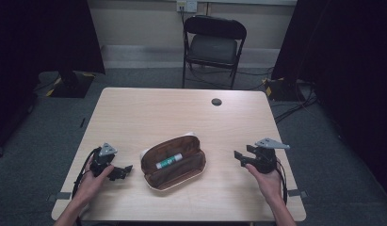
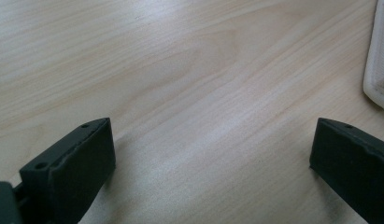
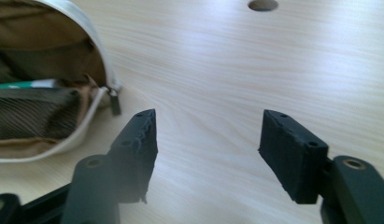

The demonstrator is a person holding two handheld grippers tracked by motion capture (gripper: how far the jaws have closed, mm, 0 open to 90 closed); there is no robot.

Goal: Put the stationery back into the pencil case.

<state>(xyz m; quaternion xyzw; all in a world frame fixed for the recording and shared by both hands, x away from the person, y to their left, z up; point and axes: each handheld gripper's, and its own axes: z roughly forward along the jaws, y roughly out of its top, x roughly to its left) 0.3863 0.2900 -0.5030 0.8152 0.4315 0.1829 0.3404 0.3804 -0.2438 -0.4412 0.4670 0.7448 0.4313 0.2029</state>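
An open pencil case (image 1: 173, 163) with a white shell and brown lining lies in the middle of the wooden table (image 1: 149, 113). A green and white tube (image 1: 168, 161) rests inside it. My left gripper (image 1: 121, 171) sits on the table left of the case, open, nothing between its jaws. In the left gripper view the case's white edge (image 2: 379, 60) shows at the right. My right gripper (image 1: 242, 157) rests right of the case, open and empty. The right gripper view shows the case's opening (image 3: 45, 79), its zipper pull (image 3: 114, 100) and the tube (image 3: 26, 84).
A round cable hole (image 1: 216, 101) lies near the table's far edge. A black folding chair (image 1: 213, 44) stands beyond the table. Cables and dark curtains are on the floor to both sides.
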